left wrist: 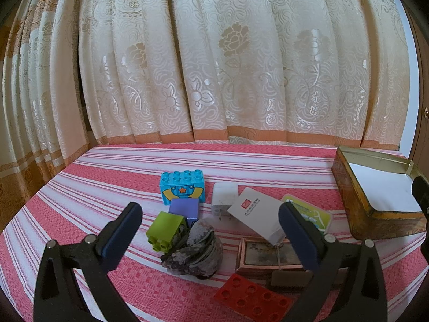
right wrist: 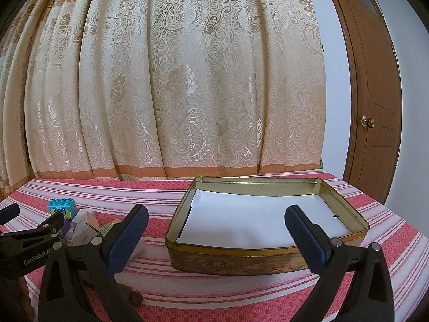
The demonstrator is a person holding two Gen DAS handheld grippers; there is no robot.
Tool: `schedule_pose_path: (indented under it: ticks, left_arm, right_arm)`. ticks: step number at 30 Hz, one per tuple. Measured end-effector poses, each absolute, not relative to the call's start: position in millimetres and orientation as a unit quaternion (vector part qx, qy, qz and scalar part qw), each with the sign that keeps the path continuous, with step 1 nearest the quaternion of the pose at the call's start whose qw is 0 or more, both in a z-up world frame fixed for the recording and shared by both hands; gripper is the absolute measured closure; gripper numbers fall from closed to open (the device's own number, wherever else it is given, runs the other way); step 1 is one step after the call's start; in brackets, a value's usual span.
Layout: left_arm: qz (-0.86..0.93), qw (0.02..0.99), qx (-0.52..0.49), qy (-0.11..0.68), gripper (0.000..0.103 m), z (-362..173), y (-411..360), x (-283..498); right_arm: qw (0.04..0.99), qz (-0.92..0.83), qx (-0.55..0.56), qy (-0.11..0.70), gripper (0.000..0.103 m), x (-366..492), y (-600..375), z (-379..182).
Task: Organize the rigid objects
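Observation:
My left gripper (left wrist: 211, 230) is open and empty, held above a cluster of small things on the red striped cloth: a blue brick (left wrist: 182, 187), a purple brick (left wrist: 184, 208), a green brick (left wrist: 166, 230), a grey stone (left wrist: 195, 252), a white charger (left wrist: 224, 200), a white box (left wrist: 258, 214), a green card (left wrist: 319, 216), a copper frame (left wrist: 265, 255) and a red brick (left wrist: 254, 297). My right gripper (right wrist: 217, 230) is open and empty in front of an open gold tin (right wrist: 268, 259) lined with white paper.
The tin also shows at the right edge of the left wrist view (left wrist: 348, 187). A patterned curtain (right wrist: 174, 80) hangs behind the table. A wooden door (right wrist: 372, 107) stands at the right. The left gripper's body (right wrist: 26, 241) shows at the left of the right wrist view.

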State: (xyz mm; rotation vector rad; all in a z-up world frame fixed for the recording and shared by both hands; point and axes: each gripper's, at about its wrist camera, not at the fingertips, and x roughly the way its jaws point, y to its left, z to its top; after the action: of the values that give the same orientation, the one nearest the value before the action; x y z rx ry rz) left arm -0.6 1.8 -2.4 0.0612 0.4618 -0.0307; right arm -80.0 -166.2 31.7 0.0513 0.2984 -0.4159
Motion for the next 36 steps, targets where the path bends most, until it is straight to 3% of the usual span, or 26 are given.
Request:
schedule_pose_path:
  ticks: [22,36]
  left_arm:
    - [-0.012,0.971,0.020,0.239,0.000,-6,6,-4]
    - [0.011,0.957,-0.012,0.289,0.000,-12,57,-19]
  right_arm:
    - [0.968,-0.186,0.018,0.165,0.000,-73,-166,29]
    - [0.956,0.030,0.073,0.284,0.001,-43,-154,5]
